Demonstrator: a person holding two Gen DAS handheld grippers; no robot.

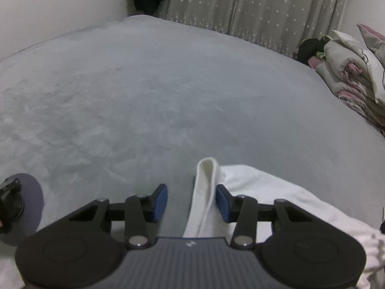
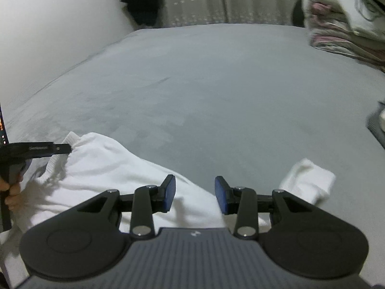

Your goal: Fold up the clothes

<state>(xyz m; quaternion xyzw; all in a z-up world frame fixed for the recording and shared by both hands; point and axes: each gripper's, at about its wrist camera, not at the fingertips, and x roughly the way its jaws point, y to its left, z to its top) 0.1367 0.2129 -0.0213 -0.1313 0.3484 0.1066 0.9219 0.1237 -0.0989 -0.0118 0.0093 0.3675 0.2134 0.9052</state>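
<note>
A white garment (image 1: 276, 204) lies on the grey bed (image 1: 168, 96) near its front edge. My left gripper (image 1: 191, 202) is open, and a ribbed white band of the garment (image 1: 204, 187) stands folded between its fingers, close to the right pad (image 1: 222, 203). In the right wrist view my right gripper (image 2: 195, 195) is open and hovers over the white garment (image 2: 108, 168), nothing between its pads. The left gripper (image 2: 60, 148) shows side-on at the ribbed edge (image 2: 72, 138), held by a hand (image 2: 12, 192). A white sleeve end (image 2: 308, 180) lies to the right.
Folded bedding (image 1: 356, 72) is piled at the bed's right side, and a starred curtain (image 1: 252, 7) hangs behind. A white wall (image 2: 48, 36) runs along the left. A round grey object (image 1: 26, 204) sits at the lower left, and a dark item (image 2: 377, 122) at the right edge.
</note>
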